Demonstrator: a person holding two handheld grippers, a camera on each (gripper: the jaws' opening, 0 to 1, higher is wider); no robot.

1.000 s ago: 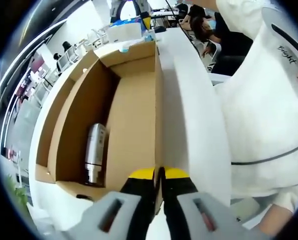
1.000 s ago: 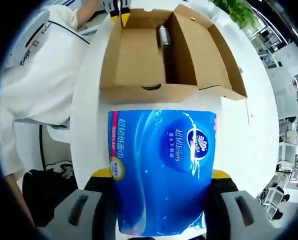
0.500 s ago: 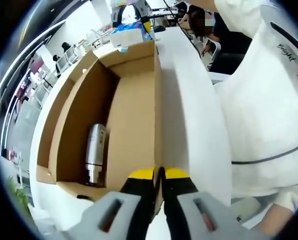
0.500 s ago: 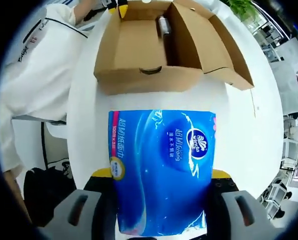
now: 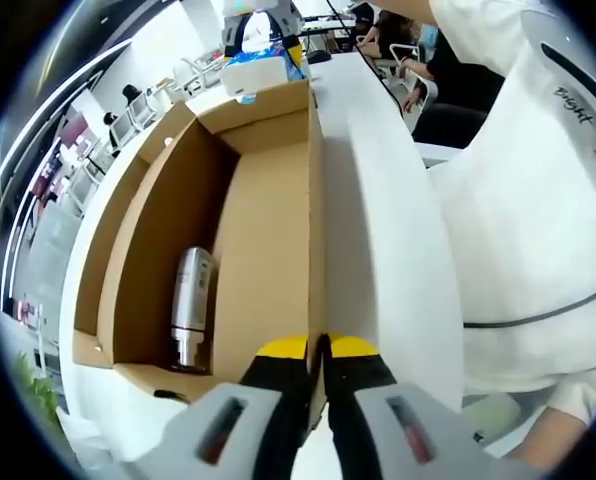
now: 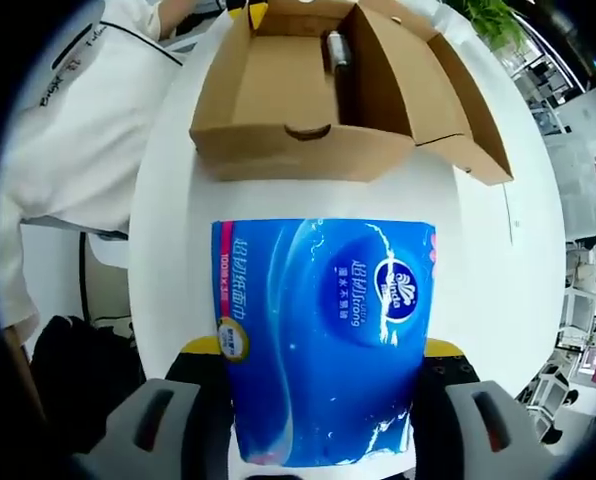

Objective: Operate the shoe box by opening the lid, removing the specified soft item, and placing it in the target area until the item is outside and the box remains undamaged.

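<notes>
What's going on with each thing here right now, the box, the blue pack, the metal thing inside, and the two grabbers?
Shoe box: open, lid folded back, standing on the white table.
Blue tissue pack: outside the box, held over the table.
Metal bottle: lying on its side inside the box.
Right gripper: clamped on the tissue pack.
Left gripper: pinching the box's wall.

White table (image 6: 538, 280). On it, metal flask (image 5: 191, 305) lying on its side. Past table's far end: seated people (image 5: 383, 30), chairs (image 5: 138, 110). Green plant (image 6: 483, 20) beside table's far corner.
</notes>
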